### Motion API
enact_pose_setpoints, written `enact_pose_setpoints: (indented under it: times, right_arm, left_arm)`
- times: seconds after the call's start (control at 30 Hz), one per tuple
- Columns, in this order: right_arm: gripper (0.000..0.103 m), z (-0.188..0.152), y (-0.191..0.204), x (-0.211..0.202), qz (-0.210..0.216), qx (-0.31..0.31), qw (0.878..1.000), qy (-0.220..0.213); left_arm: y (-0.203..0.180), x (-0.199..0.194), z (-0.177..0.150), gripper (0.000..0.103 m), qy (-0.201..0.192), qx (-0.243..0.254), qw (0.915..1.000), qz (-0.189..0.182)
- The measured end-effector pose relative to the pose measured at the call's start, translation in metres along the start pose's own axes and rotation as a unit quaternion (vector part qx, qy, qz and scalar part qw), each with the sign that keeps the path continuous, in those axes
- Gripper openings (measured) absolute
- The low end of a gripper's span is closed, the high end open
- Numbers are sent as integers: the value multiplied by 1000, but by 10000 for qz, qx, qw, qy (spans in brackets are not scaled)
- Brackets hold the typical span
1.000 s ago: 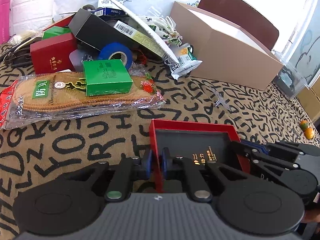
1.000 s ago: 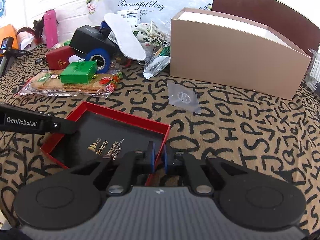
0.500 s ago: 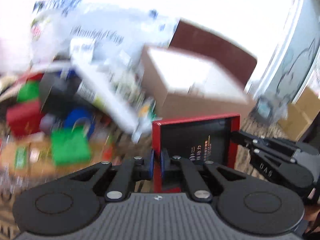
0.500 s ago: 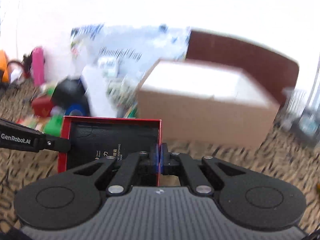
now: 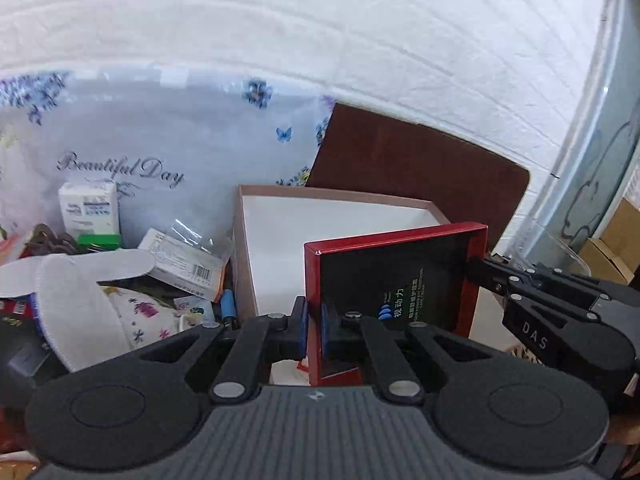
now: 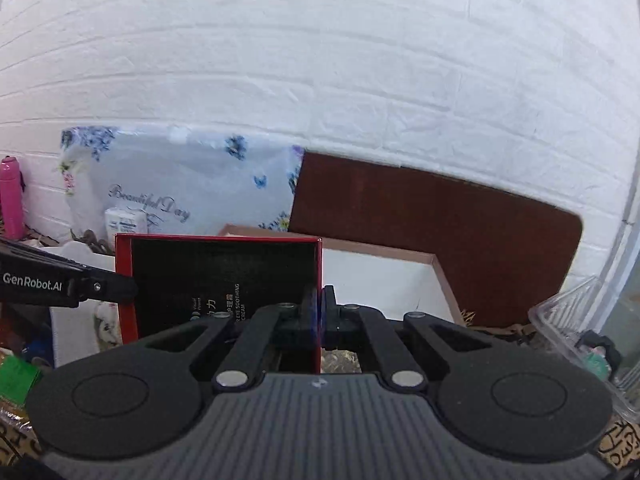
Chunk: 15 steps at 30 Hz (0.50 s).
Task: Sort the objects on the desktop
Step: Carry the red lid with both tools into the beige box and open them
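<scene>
Red box lid lifted off desk | my left gripper and right gripper clamp its rims | now over brown storage box

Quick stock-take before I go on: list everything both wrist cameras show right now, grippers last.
Red tray: 1, red rim, black inside; held up in front of the big box.
Big box: 1, tan outside, white inside; open, behind tray.
Brown board: 1, leaning on wall.
Floral bag: 1, white-blue; against wall, left.
Insoles: 2, white; left pile.
Pink bottle: 1; far left.
Clear container: 1; right edge.
Left gripper: shut on tray's left rim.
Right gripper: shut on tray's right rim.
</scene>
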State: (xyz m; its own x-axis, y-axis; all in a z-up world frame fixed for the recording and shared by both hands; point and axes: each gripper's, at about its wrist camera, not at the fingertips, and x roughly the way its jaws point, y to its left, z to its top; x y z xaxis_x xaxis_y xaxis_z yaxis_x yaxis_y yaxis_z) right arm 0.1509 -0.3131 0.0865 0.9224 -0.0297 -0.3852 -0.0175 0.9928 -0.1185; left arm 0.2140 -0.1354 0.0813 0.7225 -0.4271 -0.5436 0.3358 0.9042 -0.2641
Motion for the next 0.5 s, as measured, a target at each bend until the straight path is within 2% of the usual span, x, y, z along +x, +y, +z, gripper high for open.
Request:
enact_pose_setpoints:
  times: [0.27, 0.5]
  right_arm:
    - [0, 2, -25, 99, 216, 507, 9924, 1098]
    - [0, 6, -38, 161, 338, 984, 9781, 1802]
  left_arm:
    - [14, 74, 19, 4, 511, -194, 9982, 254]
    - [20, 108, 34, 4, 544, -216, 9972, 475]
